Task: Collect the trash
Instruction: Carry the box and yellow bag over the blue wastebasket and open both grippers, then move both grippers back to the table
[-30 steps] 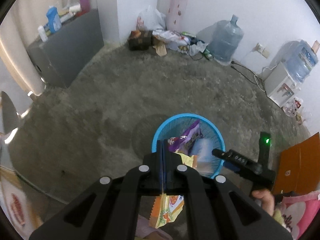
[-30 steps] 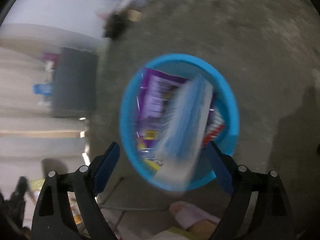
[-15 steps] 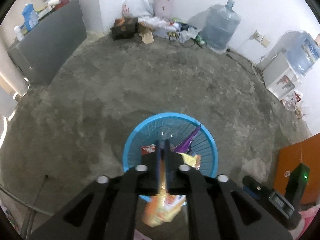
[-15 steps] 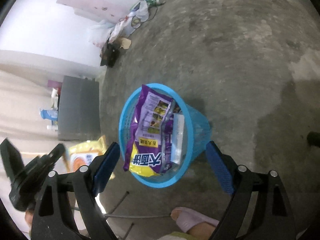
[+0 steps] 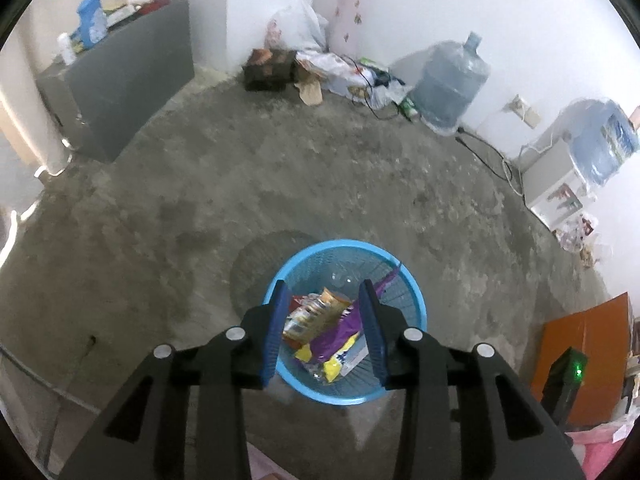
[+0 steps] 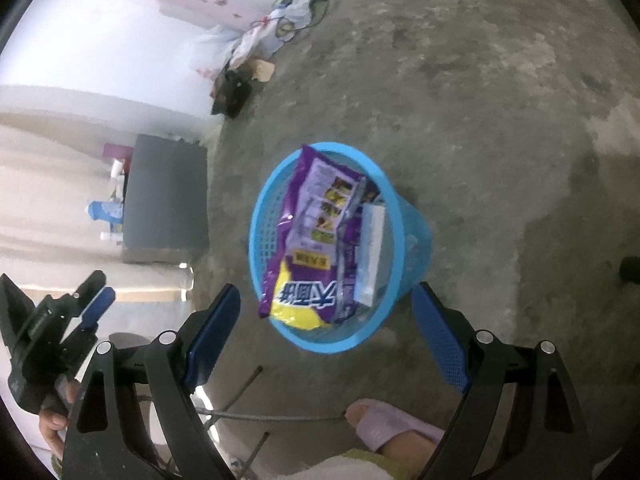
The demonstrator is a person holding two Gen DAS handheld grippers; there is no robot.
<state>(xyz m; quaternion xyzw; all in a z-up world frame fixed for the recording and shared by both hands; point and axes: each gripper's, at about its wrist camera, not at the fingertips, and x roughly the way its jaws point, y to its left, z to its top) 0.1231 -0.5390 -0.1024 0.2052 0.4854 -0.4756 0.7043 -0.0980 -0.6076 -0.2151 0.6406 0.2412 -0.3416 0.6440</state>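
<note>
Floor here is bare grey concrete [image 5: 320, 184], patchy with darker stains. Smack in the middle of it sits a blue mesh basket [image 5: 412, 300], and everything else is way off from that basket, pushed to the walls: a dark box [image 5: 266, 70] and a heap of bags and cables [image 5: 352, 76] in the far corner, a big water jug [image 5: 450, 88] beside the heap, a white dispenser [image 5: 554, 188] off to the basket's right, a grey cabinet [image 5: 128, 76] far left. A thin metal rod [image 6: 272, 416] lies on the concrete just near the basket, next to a slippered foot [image 6: 384, 424].
</note>
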